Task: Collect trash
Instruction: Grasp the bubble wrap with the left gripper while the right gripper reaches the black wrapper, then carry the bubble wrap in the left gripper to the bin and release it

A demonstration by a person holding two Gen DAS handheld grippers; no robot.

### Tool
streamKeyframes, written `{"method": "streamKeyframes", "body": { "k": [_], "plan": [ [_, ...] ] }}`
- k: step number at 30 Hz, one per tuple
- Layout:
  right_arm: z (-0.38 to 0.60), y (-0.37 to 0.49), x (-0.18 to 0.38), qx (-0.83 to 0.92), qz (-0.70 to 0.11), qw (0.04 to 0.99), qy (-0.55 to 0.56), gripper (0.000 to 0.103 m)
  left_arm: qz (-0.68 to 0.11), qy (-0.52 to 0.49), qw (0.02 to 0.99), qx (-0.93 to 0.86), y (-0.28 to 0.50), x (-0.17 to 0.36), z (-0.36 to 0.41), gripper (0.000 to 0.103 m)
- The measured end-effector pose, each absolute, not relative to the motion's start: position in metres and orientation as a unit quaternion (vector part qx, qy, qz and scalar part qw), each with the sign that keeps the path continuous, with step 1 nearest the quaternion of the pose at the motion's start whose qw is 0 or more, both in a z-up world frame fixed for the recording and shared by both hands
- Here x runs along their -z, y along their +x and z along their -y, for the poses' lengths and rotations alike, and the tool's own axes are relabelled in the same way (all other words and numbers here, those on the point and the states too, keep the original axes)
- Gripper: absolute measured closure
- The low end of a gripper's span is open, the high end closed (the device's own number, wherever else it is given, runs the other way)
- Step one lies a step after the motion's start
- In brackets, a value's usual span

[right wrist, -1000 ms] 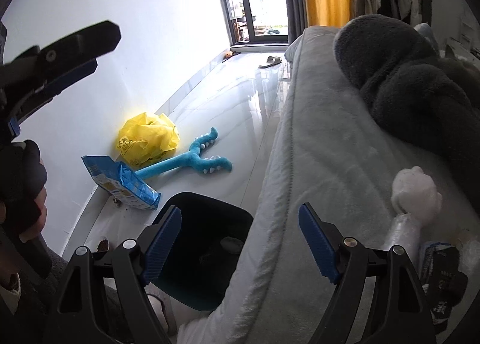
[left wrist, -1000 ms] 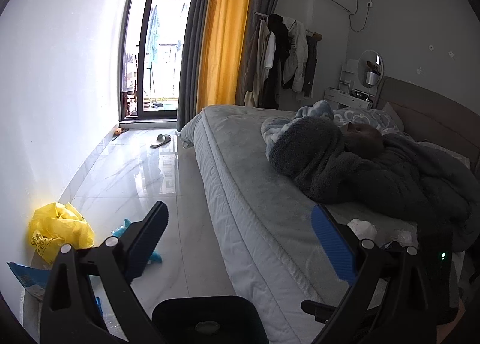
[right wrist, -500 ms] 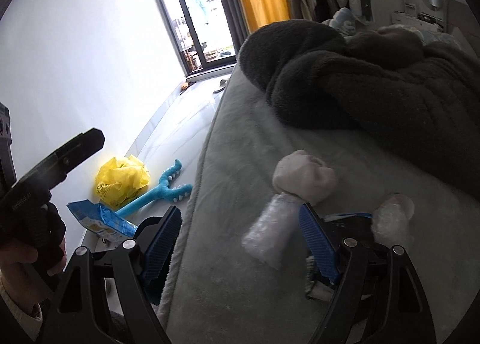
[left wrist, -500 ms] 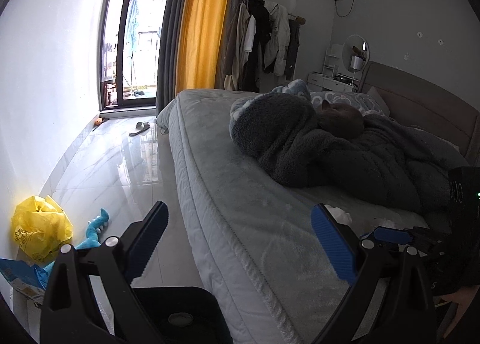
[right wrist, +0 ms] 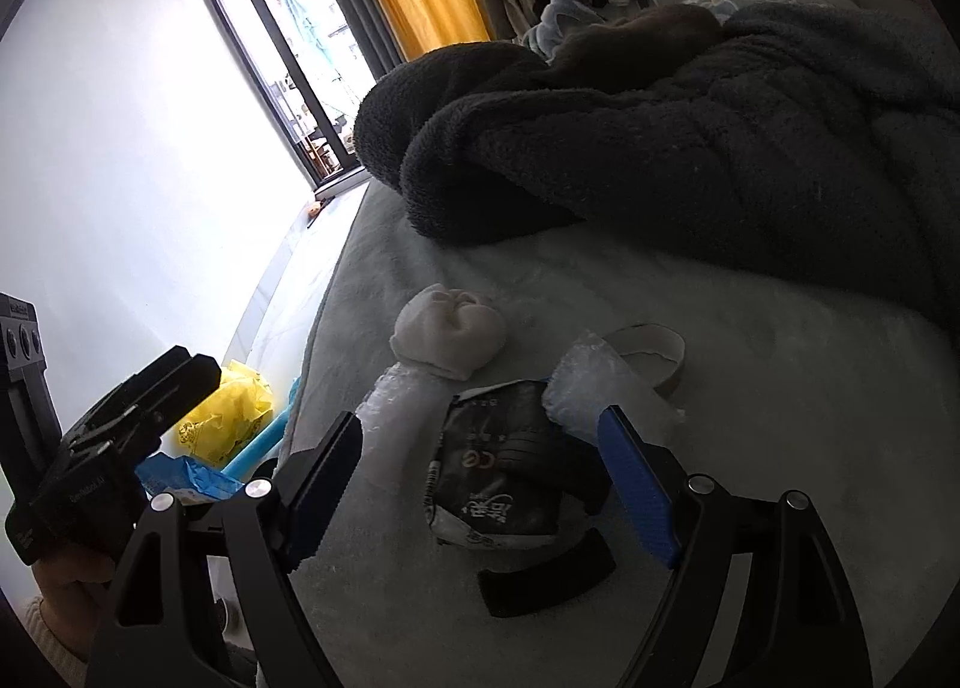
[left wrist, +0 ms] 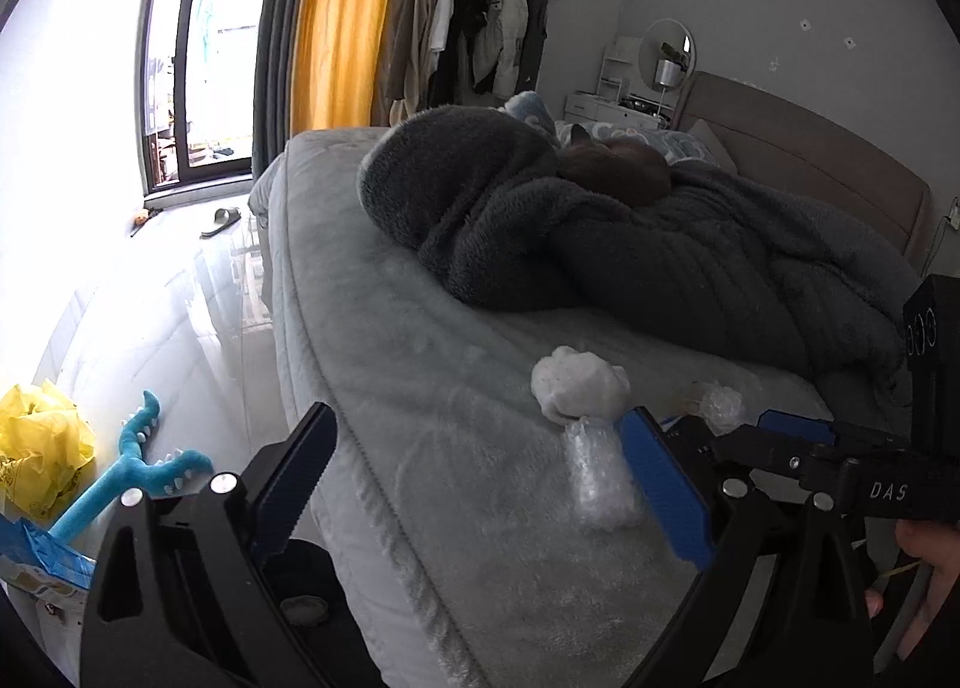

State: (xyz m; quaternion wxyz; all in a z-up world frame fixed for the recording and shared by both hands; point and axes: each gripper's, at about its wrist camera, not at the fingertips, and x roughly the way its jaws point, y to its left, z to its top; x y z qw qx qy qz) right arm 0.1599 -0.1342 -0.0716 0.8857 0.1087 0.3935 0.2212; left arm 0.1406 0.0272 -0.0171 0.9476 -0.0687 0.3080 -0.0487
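Observation:
A small heap of trash lies on the grey bed (right wrist: 780, 388): a white crumpled wad (right wrist: 450, 334), two bubble-wrap pieces (right wrist: 396, 424) (right wrist: 600, 394), a black packet (right wrist: 498, 466), a cardboard ring (right wrist: 654, 352) and a black strip (right wrist: 546, 574). My right gripper (right wrist: 480, 484) is open and hovers over the packet, which lies between its blue pads without touching them. My left gripper (left wrist: 480, 490) is open over the bed's edge, with the wad (left wrist: 579, 385) and bubble wrap (left wrist: 600, 484) just ahead. The right gripper (left wrist: 774, 442) shows at the right of the left wrist view.
A black bin (left wrist: 300, 586) stands on the floor against the bed. A yellow bag (left wrist: 42, 448), a blue toy (left wrist: 132, 472) and a blue packet (left wrist: 36, 556) lie by the wall. A dark fleece blanket (left wrist: 600, 244) covers the far bed. A slipper (left wrist: 219, 220) lies near the window.
Both grippers swung from the floor side toward the bed. The right gripper came in over the trash heap and rolled; the packet now lies between its pads. Both stayed open.

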Motion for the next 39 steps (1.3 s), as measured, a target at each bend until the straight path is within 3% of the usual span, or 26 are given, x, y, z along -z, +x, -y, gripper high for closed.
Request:
{"method": "streamKeyframes", "body": {
  "k": [8,17,20,28,34,39],
  "plan": [
    [0.157,0.164,0.089,-0.224,-0.416,0.862,0.184,0.021,-0.35,-0.096,0.928,0.082,0.156,0.04,-0.009,0.008],
    [0.172,0.163,0.105,-0.231,-0.432,0.842,0.226,0.022,-0.388,-0.096,0.912,0.096,0.168,0.061,0.01,0.022],
    [0.173,0.169,0.111,-0.238,-0.441,0.831,0.241,0.031,-0.398,-0.095,0.907,0.1,0.171,0.067,0.014,0.027],
    [0.171,0.169,0.113,-0.251,-0.445,0.82,0.257,0.036,-0.412,-0.086,0.901,0.106,0.175,0.075,0.021,0.04],
    [0.173,0.169,0.115,-0.25,-0.446,0.814,0.277,0.037,-0.408,-0.071,0.902,0.118,0.172,0.074,0.026,0.065],
    [0.172,0.172,0.118,-0.235,-0.451,0.814,0.281,0.049,-0.406,-0.069,0.903,0.121,0.17,0.073,0.025,0.067]
  ]
}}
